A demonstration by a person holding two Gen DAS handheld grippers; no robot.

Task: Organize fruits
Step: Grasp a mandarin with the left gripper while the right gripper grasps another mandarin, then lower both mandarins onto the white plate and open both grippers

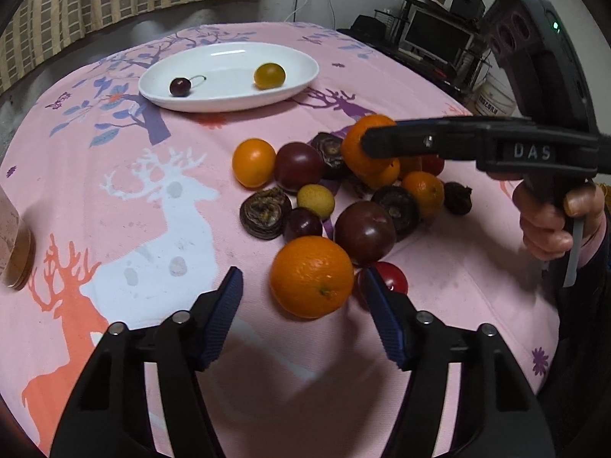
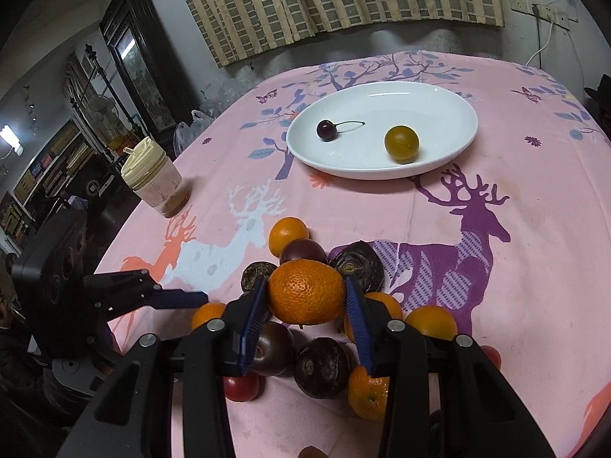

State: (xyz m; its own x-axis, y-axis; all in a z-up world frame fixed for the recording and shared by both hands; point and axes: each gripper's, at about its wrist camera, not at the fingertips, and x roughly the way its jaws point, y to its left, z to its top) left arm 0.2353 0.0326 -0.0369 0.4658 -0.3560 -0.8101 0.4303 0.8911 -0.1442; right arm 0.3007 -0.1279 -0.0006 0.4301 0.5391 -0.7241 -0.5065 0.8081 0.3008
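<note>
1. Fruits lie in a loose pile (image 1: 336, 206) on the table, which is covered by a pink cloth printed with deer and trees (image 1: 152, 198); the pile holds oranges, dark purple plums, brown ridged water chestnuts, a small yellow fruit and a red one.
2. White oval ceramic plate (image 2: 382, 129) sits well apart from the pile, farther back on the table. It holds a dark red cherry with a green stem (image 2: 327, 130) and a yellow-green round fruit (image 2: 401, 144), apart from each other.
3. Right gripper (image 2: 307, 297): blue-padded fingers (image 2: 252, 324) press both sides of a round pebbled orange (image 2: 305, 292), which sits above the pile's other fruit. A hand (image 1: 550, 221) grips its handle.
4. Left gripper (image 1: 303, 280): fingers (image 1: 225, 305) stand partly open, and nothing is held. A large orange with a green stem dot (image 1: 312, 276) lies between the fingertips; no contact visible.
5. Clear plastic jar with a cream lid (image 2: 154, 179) stands near the table's left edge.
</note>
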